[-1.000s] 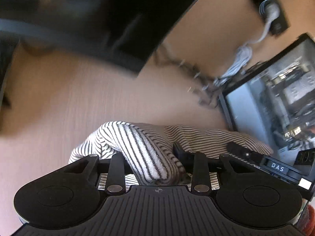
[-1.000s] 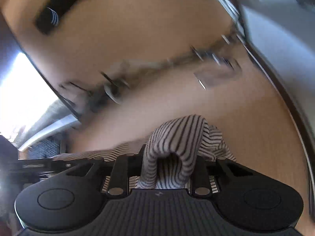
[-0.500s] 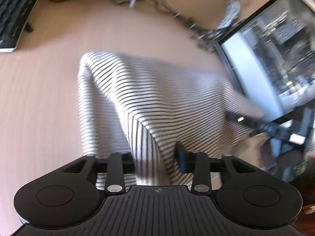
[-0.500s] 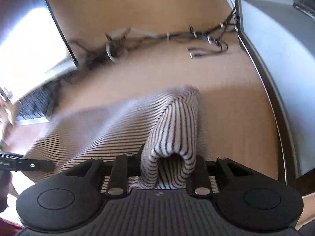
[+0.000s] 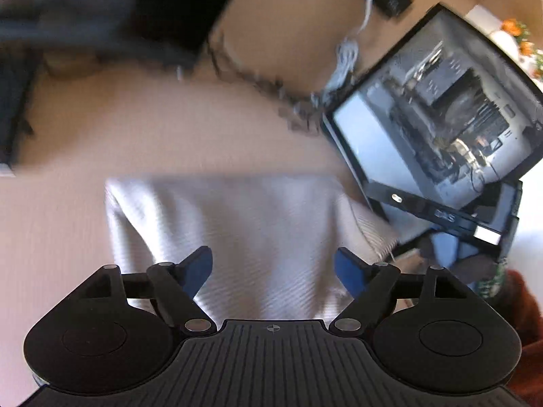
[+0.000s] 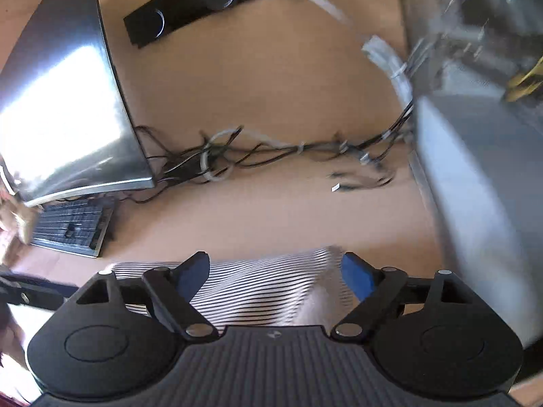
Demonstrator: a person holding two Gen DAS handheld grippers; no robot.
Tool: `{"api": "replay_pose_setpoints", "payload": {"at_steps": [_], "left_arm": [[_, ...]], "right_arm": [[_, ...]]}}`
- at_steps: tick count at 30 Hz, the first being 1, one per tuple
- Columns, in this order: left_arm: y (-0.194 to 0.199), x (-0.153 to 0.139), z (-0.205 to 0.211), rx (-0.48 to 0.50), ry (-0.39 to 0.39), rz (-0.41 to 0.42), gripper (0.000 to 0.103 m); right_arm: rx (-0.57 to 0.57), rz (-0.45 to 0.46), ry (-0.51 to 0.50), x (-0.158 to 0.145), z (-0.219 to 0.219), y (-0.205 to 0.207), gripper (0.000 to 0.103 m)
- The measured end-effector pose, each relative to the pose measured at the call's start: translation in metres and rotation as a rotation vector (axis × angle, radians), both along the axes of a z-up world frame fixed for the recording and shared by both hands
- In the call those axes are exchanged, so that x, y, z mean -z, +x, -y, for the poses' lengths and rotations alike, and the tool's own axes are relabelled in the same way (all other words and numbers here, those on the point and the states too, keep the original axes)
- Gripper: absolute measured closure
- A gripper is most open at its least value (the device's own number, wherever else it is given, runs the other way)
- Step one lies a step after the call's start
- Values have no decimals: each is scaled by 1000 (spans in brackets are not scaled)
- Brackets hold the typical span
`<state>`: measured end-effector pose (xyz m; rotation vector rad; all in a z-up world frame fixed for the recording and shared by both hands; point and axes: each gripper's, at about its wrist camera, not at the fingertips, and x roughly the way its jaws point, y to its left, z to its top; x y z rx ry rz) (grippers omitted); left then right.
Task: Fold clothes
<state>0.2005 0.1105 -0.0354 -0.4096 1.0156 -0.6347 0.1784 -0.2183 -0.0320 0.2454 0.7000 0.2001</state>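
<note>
A black-and-white striped garment lies flat on the wooden desk, blurred by motion in the left wrist view. My left gripper is open and empty just above its near part. In the right wrist view the same garment lies under my right gripper, which is open and empty, its blue pads spread wide over the cloth's right end.
A computer case with a glass side stands at the right of the left view. In the right view a curved monitor and a keyboard are at the left, tangled cables behind, a speaker bar at the back.
Both grippers have opened and let go of the striped garment, which now lies flat on the desk. Both views are blurred by motion as the grippers pull away.
</note>
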Motion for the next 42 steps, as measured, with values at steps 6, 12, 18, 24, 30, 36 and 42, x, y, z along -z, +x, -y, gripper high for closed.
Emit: {"api": "replay_pose_setpoints", "payload": {"at_steps": [6,12,18,24,30,36,42], "left_arm": [[19,44,13,-5,34,-122,17],[58,39,28,-21,103,-20,6],[94,37,52,-47,206,93,4],[75,6,47,-60,87,79,4],[52,14,59,25,-4,-10,4],[71,37,64,15,37,-46,4],[99,39,71,43,97,48,4]], "right_arm": [[5,-143,29,54,-22,15,3],[-2,-179,-37,48,-47,-6,0],[10,-247,121,39,-40,-10,0],[71,-68,-106,1,-25,-8,0],[114,-146,-292,33,-19,31,0],[132,-211,-324,62,-30,16,0],[67,-246,-284,55,-45,-15,0]]}}
